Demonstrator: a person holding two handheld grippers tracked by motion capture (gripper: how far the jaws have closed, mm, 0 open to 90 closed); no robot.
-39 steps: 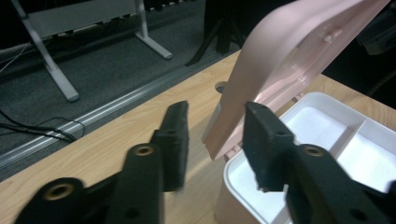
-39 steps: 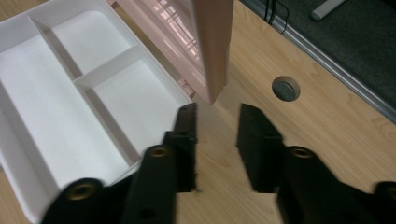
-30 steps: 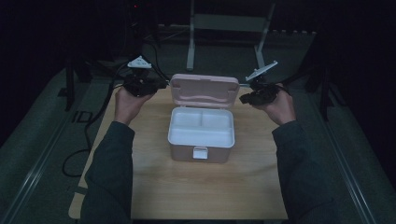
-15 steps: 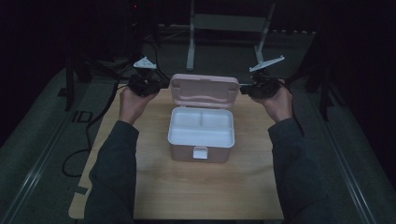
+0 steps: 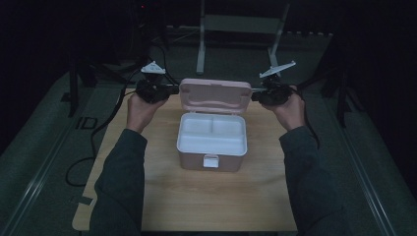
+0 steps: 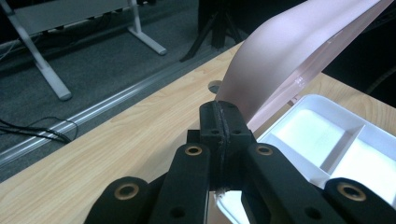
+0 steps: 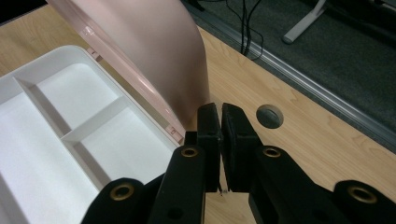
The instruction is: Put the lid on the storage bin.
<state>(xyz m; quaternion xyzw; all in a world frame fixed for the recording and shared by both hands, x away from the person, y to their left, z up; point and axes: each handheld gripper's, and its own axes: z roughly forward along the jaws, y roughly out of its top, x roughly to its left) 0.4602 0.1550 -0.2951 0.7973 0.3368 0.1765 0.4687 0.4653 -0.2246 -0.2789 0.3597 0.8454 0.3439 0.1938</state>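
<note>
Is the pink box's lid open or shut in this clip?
Open. The pink plastic lid stands raised behind the pink rectangular box, exposing the white divided tray, which looks empty.

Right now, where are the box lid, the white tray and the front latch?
box lid [image 5: 215,95], high view, middle of its inner face.
white tray [image 5: 211,146], high view, floor of the long front compartment.
front latch [image 5: 211,161], high view, middle of the tab.
</note>
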